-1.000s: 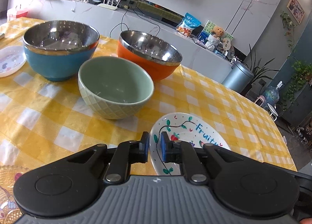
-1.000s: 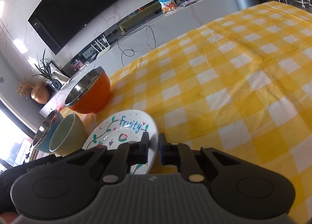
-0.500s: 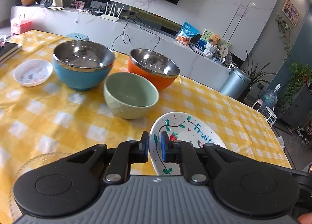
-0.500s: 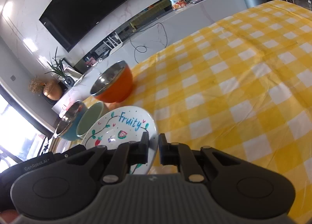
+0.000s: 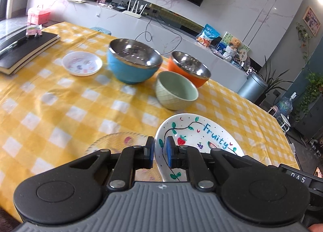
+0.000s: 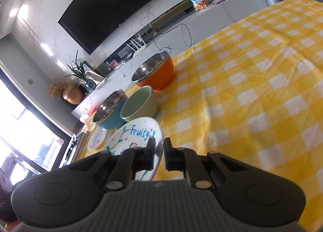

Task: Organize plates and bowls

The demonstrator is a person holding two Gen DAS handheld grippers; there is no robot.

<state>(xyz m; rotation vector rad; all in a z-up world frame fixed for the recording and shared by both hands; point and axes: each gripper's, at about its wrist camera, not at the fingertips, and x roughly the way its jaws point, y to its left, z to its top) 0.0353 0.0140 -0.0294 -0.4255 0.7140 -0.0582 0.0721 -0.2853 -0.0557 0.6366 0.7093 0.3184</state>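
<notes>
Both grippers hold the white "Fruity" plate (image 5: pixel 203 133) by opposite rims, lifted above the yellow checked table. My left gripper (image 5: pixel 159 152) is shut on its left rim. My right gripper (image 6: pixel 159 151) is shut on its right rim, where the plate (image 6: pixel 135 131) also shows. Beyond stand a blue steel bowl (image 5: pixel 133 61), an orange steel bowl (image 5: pixel 189 68) and a pale green bowl (image 5: pixel 176 90). A small white saucer (image 5: pixel 81 63) lies left of the blue bowl. A clear glass plate (image 5: pixel 119 141) lies on the cloth under my left gripper.
A black notebook (image 5: pixel 24 48) lies at the table's far left. The yellow checked cloth (image 6: pixel 252 90) stretches right of the bowls. A white counter with a router, snack bag and cables runs behind the table. A grey bin (image 5: pixel 254 88) stands off the far right corner.
Both grippers have risen and pulled back with the plate. The bowls now look farther and lower, and the saucer, notebook and glass plate have come into the left view.
</notes>
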